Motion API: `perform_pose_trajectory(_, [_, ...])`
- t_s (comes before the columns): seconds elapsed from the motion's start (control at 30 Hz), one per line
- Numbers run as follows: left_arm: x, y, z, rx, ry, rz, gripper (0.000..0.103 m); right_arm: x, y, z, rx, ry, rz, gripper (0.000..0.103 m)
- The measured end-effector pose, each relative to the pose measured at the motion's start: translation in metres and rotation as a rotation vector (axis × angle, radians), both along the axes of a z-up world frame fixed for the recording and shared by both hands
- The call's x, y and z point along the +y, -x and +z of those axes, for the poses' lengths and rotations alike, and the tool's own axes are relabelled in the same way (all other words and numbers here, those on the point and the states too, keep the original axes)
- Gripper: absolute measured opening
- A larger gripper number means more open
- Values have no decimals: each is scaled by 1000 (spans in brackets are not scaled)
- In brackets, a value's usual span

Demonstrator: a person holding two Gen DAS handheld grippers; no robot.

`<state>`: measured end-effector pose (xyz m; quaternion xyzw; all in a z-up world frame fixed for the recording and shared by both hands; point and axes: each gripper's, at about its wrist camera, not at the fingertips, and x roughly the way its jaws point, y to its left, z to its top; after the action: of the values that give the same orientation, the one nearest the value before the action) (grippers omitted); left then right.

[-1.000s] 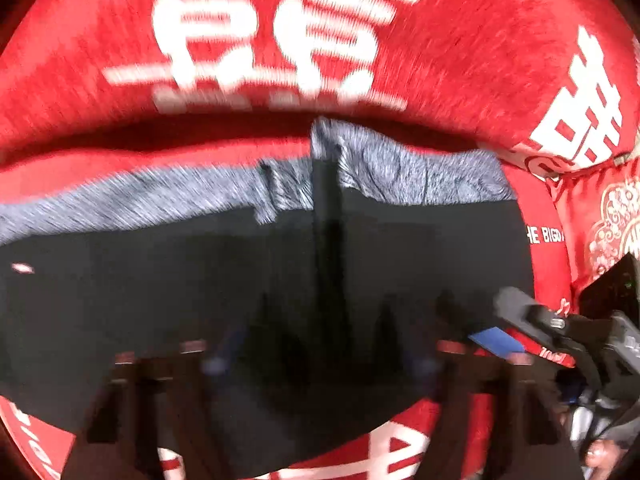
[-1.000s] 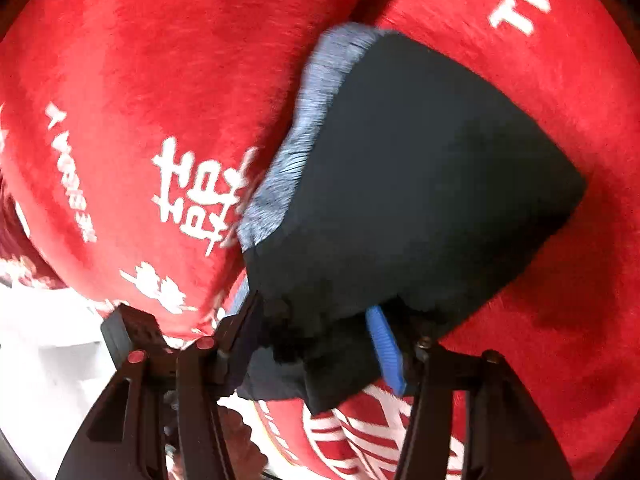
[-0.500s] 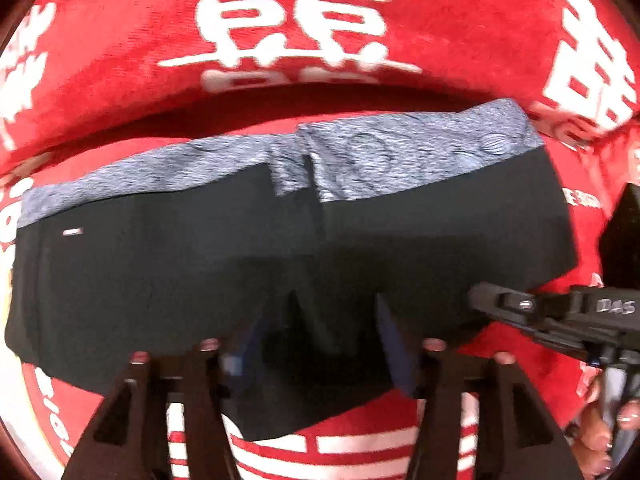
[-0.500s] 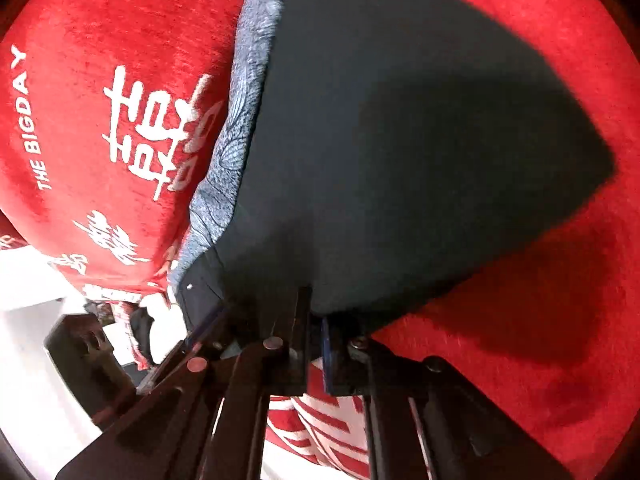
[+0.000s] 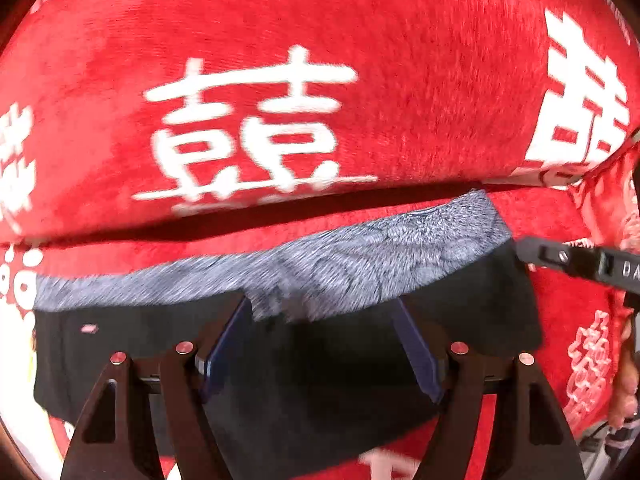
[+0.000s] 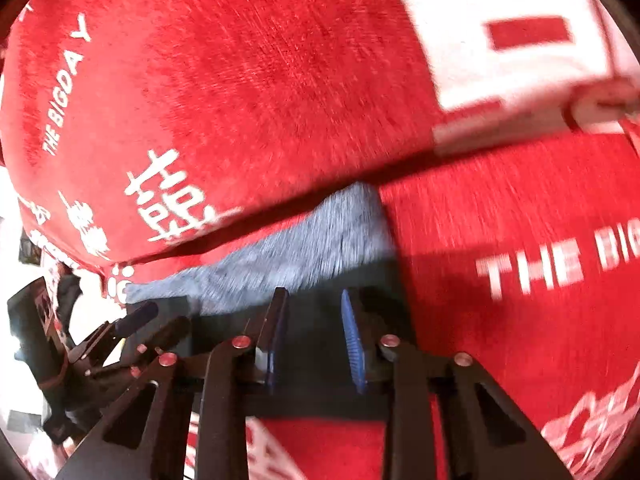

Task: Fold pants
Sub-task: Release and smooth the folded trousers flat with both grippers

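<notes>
The left tool [image 5: 324, 344] had matte black, strut-like fingers with triangular cut-outs, round silver screws at the joints and dark blue pads [image 5: 418, 356]. The right tool [image 6: 314, 336] was built alike, its blue pads [image 6: 352, 344] ribbed. Seen from the left wrist, its black finger bore white lettering, and bare skin [image 5: 628, 392] showed at the edge.

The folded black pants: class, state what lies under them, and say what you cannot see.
The pants lie on a red blanket with white characters, which shows on every side of them. Any print directly beneath is covered, and so are the pants' inner folded layers.
</notes>
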<state>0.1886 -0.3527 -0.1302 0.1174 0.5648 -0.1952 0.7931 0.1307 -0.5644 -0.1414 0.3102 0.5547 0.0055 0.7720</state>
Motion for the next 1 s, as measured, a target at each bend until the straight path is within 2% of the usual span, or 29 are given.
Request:
perform_pose_trajectory(0.07, [-9,-2,-23,15,-53,13,74,5,-13,-23,46,2,41,30])
perform_pose_trajectory(0.1, [-9,-3,-40,49,-91,32,75,10,-13,-35,86,15,58,30])
perform_pose_trajectory(0.13, [-3,-2,-54,88,-92,59,77,13,-9,-40,83,33,65,30])
perform_pose_trajectory(0.2, [14,1,-57,81,-41,139,93,26,-4,-34,46,104,99,30])
perform_pose_trajectory(0.23, [19,1,-58,107,-31,159,93,30,-2,-33,45,113,119,30])
perform_pose_trajectory(0.33, [31,5,-53,146,-32,199,93,42,4,-32,52,100,174,30])
perform_pose_trajectory(0.43, [39,13,-41,137,-89,213,93,54,12,-31,61,110,220,30])
perform_pose_trajectory(0.5, [50,18,-33,140,-92,230,93,64,14,-29,61,138,246,32])
perform_pose_trajectory(0.57, [64,20,-25,144,-93,247,93,74,13,-25,60,155,271,45])
perform_pose_trajectory(0.63, [76,23,-21,140,-103,259,93,85,9,-22,64,165,286,52])
perform_pose_trajectory(0.77, [95,32,-19,138,-112,259,93,112,2,-16,51,148,291,52])
perform_pose_trajectory(0.9, [134,32,-15,160,-134,247,93,146,-10,-15,39,142,275,52])
perform_pose_trajectory(1.0, [168,33,-11,180,-139,251,93,178,-13,-28,99,144,287,52])
